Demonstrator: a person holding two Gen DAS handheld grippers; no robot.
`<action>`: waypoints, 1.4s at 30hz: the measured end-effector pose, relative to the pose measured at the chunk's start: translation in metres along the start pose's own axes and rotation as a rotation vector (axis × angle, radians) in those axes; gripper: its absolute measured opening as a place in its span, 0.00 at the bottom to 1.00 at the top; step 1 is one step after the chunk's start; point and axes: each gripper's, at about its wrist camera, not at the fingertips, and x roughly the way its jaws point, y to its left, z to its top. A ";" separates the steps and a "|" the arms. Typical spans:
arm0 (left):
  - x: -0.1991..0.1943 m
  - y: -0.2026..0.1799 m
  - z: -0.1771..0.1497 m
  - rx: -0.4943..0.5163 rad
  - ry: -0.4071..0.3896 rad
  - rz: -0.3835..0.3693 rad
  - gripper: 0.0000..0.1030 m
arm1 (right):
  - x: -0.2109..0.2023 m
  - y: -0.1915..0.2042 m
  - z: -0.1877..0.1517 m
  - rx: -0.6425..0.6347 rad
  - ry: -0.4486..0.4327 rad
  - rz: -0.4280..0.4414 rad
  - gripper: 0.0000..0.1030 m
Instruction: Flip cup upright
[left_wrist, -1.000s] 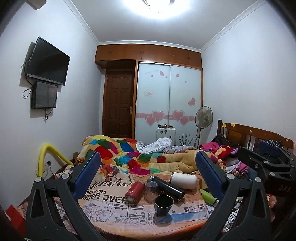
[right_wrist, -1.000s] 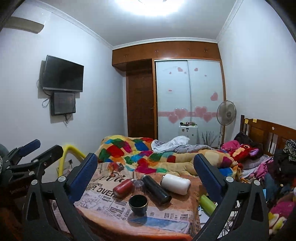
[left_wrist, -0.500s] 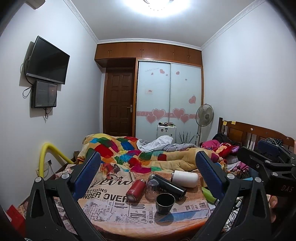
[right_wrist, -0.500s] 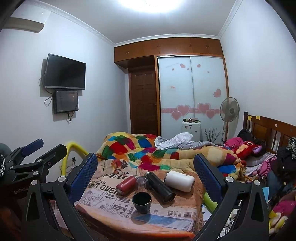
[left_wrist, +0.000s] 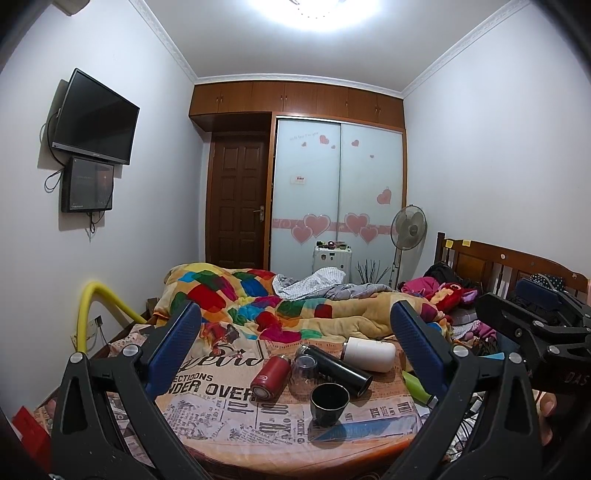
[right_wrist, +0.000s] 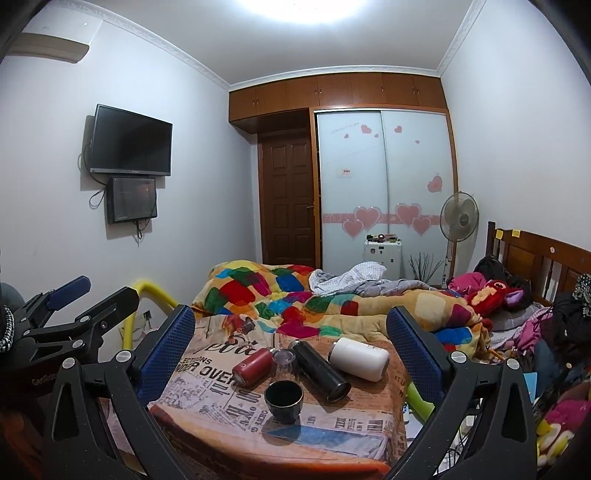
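Note:
A small table with a newspaper-print cloth (left_wrist: 229, 413) (right_wrist: 207, 402) holds a black cup (left_wrist: 329, 403) (right_wrist: 283, 401) standing upright, mouth up. Behind it a clear glass (left_wrist: 304, 372) (right_wrist: 283, 362) stands mouth down. A red flask (left_wrist: 269, 377) (right_wrist: 252, 366), a black flask (left_wrist: 334, 369) (right_wrist: 319, 370) and a white flask (left_wrist: 368, 353) (right_wrist: 360, 358) lie on their sides. My left gripper (left_wrist: 295, 332) and right gripper (right_wrist: 291, 328) are both open and empty, held back from the table. Each shows at the edge of the other's view.
A bed with a colourful quilt (left_wrist: 288, 302) lies behind the table. A yellow pipe (left_wrist: 92, 306) rises at left. A green object (left_wrist: 415, 384) lies off the table's right edge. Clothes pile against a wooden headboard (right_wrist: 535, 254) at right.
Both views have tilted slightly, so the table sits a little lower in frame. The cups and flasks have not moved. Both grippers stay open.

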 end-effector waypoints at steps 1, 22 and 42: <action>0.000 0.000 0.000 0.000 0.000 0.000 1.00 | -0.001 0.000 0.000 0.000 0.000 0.000 1.00; 0.005 0.002 -0.007 -0.015 0.020 -0.012 1.00 | -0.003 -0.002 0.000 0.003 0.000 -0.005 1.00; 0.006 0.006 -0.008 -0.032 0.036 -0.035 1.00 | 0.000 -0.006 0.004 0.004 0.004 -0.007 1.00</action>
